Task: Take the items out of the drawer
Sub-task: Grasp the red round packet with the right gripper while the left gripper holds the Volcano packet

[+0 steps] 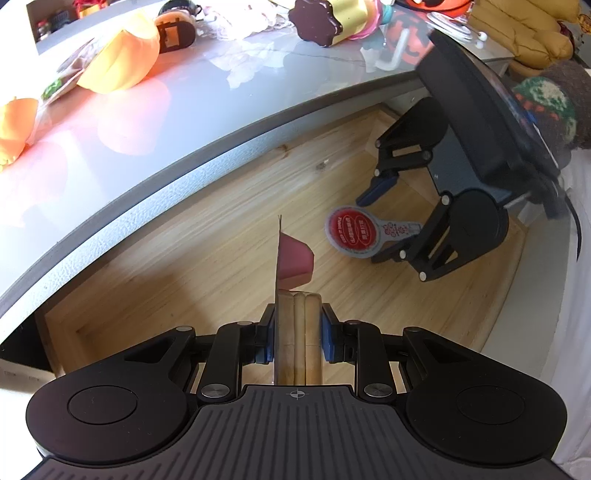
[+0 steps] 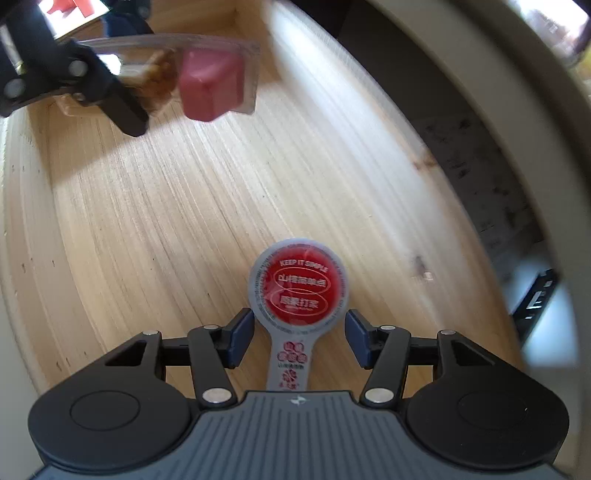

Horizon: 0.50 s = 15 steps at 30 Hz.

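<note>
- One open wooden drawer (image 1: 207,236) sits under the edge of a glossy grey worktop (image 1: 155,122); its pale plank floor fills most of the right wrist view.
- Two task items show. The first is a clear blister pack (image 1: 295,302) holding a pink block and tan biscuit-like pieces. It is raised above the drawer floor, edge-on in the left wrist view.
- The left gripper (image 1: 297,341) pinches that pack, one blue pad pressed on each side. From the right wrist camera the same pack (image 2: 207,85) hangs at the upper left, with the left gripper's black linkage around it.
- The second item is a flat grey lollipop-shaped packet (image 2: 299,291) with one round red label printed "KEEP IT SIMPLE" and a narrow stem. It lies flat on the drawer floor, towards the drawer's right end in the left wrist view (image 1: 354,230).
- The right gripper (image 2: 299,338) is spread, its two blue pads standing clear on either side of the packet's neck, neither touching it. It points steeply down into the drawer.
- On the worktop: two orange plush pieces (image 1: 118,59), one brown flower-shaped item (image 1: 314,20), and more clutter I cannot identify.
</note>
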Available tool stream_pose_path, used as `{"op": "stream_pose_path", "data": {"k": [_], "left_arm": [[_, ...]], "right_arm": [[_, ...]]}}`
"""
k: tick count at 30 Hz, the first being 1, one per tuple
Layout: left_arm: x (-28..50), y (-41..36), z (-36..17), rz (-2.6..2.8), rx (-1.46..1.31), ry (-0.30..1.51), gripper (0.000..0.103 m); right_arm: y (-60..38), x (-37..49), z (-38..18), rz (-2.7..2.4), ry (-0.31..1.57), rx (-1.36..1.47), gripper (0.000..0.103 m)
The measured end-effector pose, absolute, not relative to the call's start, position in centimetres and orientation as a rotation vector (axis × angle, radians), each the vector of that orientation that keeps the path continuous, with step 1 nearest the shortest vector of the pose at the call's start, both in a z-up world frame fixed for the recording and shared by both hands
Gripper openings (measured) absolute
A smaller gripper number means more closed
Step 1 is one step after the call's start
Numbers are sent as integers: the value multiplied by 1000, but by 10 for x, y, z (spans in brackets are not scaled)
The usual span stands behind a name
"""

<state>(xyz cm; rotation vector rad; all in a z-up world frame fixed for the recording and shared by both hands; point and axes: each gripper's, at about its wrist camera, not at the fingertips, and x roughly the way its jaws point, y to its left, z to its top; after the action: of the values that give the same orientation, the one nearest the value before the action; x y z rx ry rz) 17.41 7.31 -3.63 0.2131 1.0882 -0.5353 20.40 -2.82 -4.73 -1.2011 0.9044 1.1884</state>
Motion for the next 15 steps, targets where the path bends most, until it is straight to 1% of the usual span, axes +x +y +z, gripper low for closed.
{"op": "stream_pose_path", "data": {"k": [1, 2, 3, 4, 5, 8, 12, 15], "left_arm": [[174, 73, -36, -534, 212, 1089, 27], [174, 73, -36, -533, 214, 1089, 27], [174, 72, -35, -533, 218, 1088, 27], [173, 72, -35, -531, 225, 1085, 27], [171, 73, -35, -529, 233, 1079, 27], [167, 71, -30, -521, 261, 1058, 27], [160, 65, -21, -473, 316, 1029, 27], [149, 64, -6, -477, 275, 1008, 27]], "right_arm": [[-27, 207, -47, 1199, 925, -1194, 54], [-26, 209, -47, 1200, 938, -1204, 52], [-27, 209, -45, 1200, 930, -1213, 43], [-30, 208, -42, 1197, 923, -1228, 28], [-33, 207, -39, 1193, 928, -1244, 4], [-40, 197, -12, 1152, 892, -1243, 2], [-66, 183, 37, 1123, 858, -1126, 1], [-77, 158, 66, 1134, 827, -1052, 1]]}}
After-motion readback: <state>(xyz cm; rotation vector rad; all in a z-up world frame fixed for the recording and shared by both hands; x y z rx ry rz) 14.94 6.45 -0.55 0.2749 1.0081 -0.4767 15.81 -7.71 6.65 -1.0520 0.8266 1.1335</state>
